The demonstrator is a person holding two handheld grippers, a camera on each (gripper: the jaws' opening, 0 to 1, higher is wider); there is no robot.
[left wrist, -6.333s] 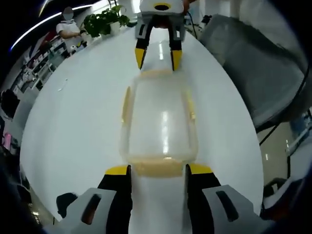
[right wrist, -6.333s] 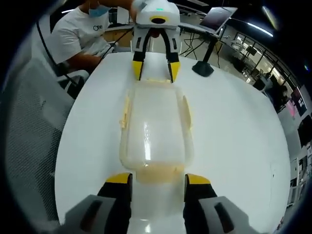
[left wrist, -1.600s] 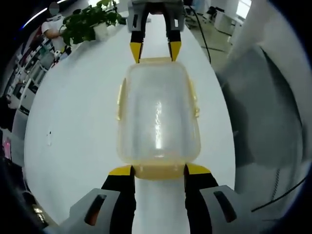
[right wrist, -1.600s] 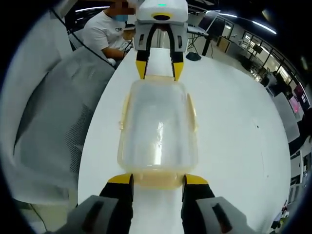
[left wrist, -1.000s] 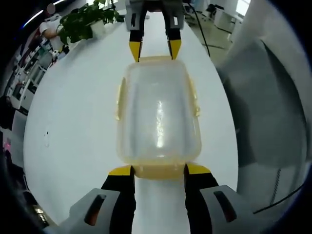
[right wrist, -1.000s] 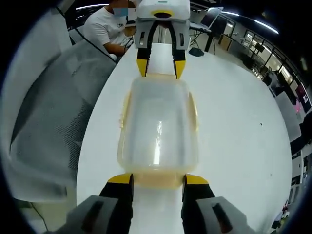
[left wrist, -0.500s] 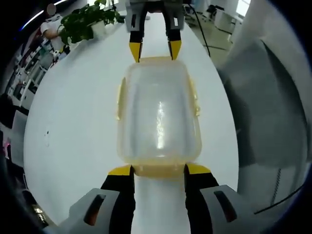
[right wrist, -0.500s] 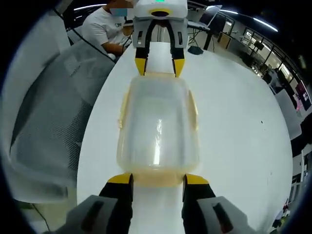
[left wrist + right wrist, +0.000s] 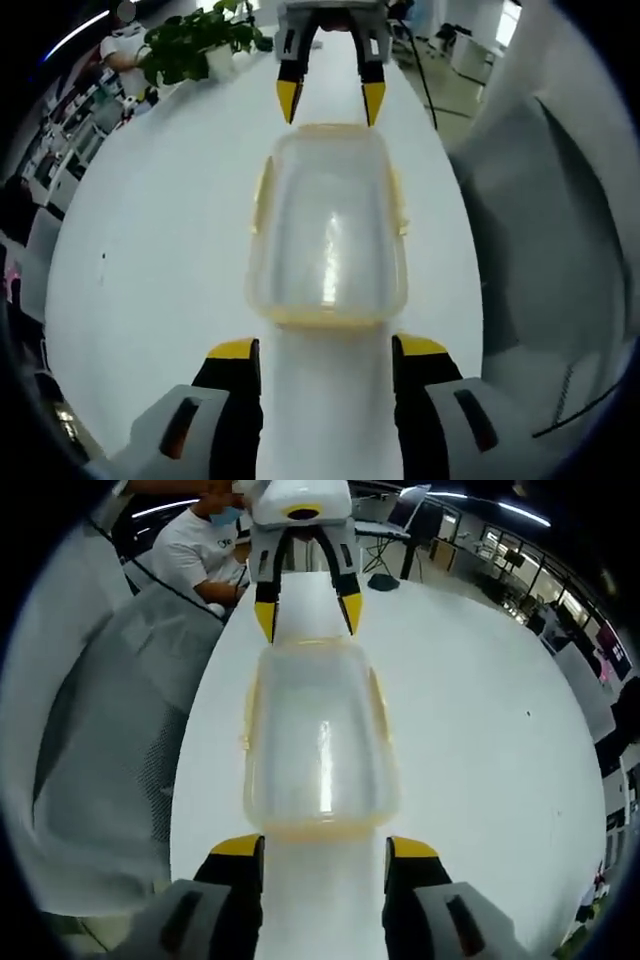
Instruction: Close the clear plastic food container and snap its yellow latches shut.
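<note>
The clear plastic container (image 9: 328, 225) lies lengthwise on the white table (image 9: 150, 260) with its lid on. Pale yellow latches run along its near end (image 9: 325, 318), its far end and both long sides. My left gripper (image 9: 326, 348) stands open just short of the near end, with nothing between its yellow tips. The right gripper (image 9: 330, 98) is open beyond the far end. In the right gripper view the same container (image 9: 318, 740) lies ahead of my open right gripper (image 9: 323, 846), and the left gripper (image 9: 308, 615) hovers open at the far end.
A grey mesh chair (image 9: 545, 210) stands close to the table's edge, seen again as a chair (image 9: 100, 730) in the right gripper view. A potted plant (image 9: 200, 40) sits at the table's far end. A seated person (image 9: 200, 545) and a black stand (image 9: 383, 580) are beyond the table.
Both grippers have drawn back a little from the container's ends, so their yellow tips no longer flank the end latches. The jaws stand slightly wider. The container stays put.
</note>
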